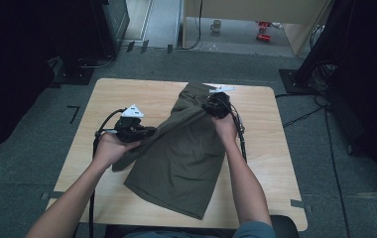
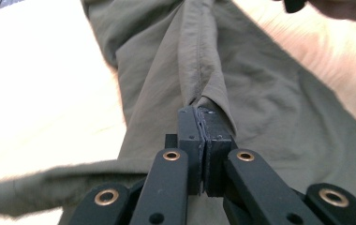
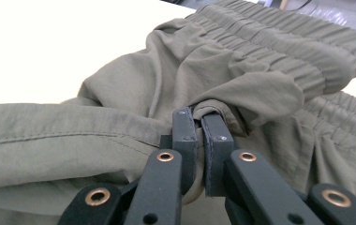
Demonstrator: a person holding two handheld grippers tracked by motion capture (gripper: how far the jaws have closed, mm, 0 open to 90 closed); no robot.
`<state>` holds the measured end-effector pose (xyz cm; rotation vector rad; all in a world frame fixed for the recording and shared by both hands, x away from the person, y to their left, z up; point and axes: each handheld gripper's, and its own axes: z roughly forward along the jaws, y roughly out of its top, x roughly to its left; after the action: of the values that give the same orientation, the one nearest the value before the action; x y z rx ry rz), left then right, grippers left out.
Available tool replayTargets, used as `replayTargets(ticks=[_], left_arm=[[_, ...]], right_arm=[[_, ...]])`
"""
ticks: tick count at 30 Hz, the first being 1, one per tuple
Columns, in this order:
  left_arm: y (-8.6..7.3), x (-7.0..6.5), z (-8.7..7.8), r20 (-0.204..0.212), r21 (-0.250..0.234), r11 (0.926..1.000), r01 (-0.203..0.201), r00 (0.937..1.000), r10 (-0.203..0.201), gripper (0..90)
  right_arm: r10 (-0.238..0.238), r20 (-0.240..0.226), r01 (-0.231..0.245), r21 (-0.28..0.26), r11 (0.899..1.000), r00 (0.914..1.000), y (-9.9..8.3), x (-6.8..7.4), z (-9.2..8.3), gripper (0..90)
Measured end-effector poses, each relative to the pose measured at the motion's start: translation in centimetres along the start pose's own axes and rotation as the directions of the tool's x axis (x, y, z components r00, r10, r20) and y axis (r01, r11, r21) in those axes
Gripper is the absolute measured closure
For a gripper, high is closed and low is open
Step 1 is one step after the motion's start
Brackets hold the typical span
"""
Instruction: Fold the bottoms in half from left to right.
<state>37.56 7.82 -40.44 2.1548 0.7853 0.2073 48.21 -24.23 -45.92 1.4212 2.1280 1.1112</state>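
Note:
Olive green shorts (image 1: 181, 158) lie across the middle of the wooden table (image 1: 271, 163), waistband toward the far edge. My left gripper (image 1: 144, 133) is shut on the shorts' left edge, and the cloth (image 2: 199, 56) rises in a taut fold from its closed jaws (image 2: 203, 123). At the far side my right gripper (image 1: 211, 108) is shut on a bunch of fabric just below the elastic waistband (image 3: 279, 51); the cloth (image 3: 241, 93) wraps over its jaw tips (image 3: 199, 123). A stretched ridge of fabric runs between the two grippers, lifted off the table.
Black cables (image 1: 97, 144) trail from both grippers along the forearms. Dark equipment stands (image 1: 320, 59) flank the table on grey carpet. A mug (image 1: 216, 26) and red objects (image 1: 263, 29) sit on the floor far beyond the table. Bare wood shows left and right of the shorts.

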Motion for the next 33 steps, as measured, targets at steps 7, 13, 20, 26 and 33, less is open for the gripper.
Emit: replayTargets(ticks=[7,13,20,26,33], left_arm=[[2.5,-2.9,-1.3,0.048,-0.012,0.9988,-0.047,0.9977,0.048,89.5],[4.6,-5.5,-1.2,0.104,-0.017,0.9973,-0.072,0.9919,0.073,89.4],[6.0,-7.7,1.2,0.165,-0.001,0.9952,-0.098,0.9816,0.097,89.3],[6.7,-10.4,4.4,0.216,-0.007,0.9938,-0.111,0.9702,0.110,89.2],[6.9,-11.6,7.0,0.256,-0.021,0.9970,-0.074,0.9635,0.077,89.3]], right_arm=[[-0.017,0.000,0.017,-0.039,0.999,0.9999,1.8,0.1,-1.4,85.8],[-0.022,0.012,0.023,-0.040,0.999,0.9997,2.2,-0.3,-2.0,85.1],[-0.015,0.019,0.015,-0.011,1.000,0.9997,1.8,-1.0,-2.0,84.6],[-0.028,0.049,0.028,0.013,1.000,0.9984,1.5,-2.1,-2.6,80.8],[-0.030,0.082,0.026,0.046,0.999,0.9962,1.0,-3.1,-3.2,79.0]])
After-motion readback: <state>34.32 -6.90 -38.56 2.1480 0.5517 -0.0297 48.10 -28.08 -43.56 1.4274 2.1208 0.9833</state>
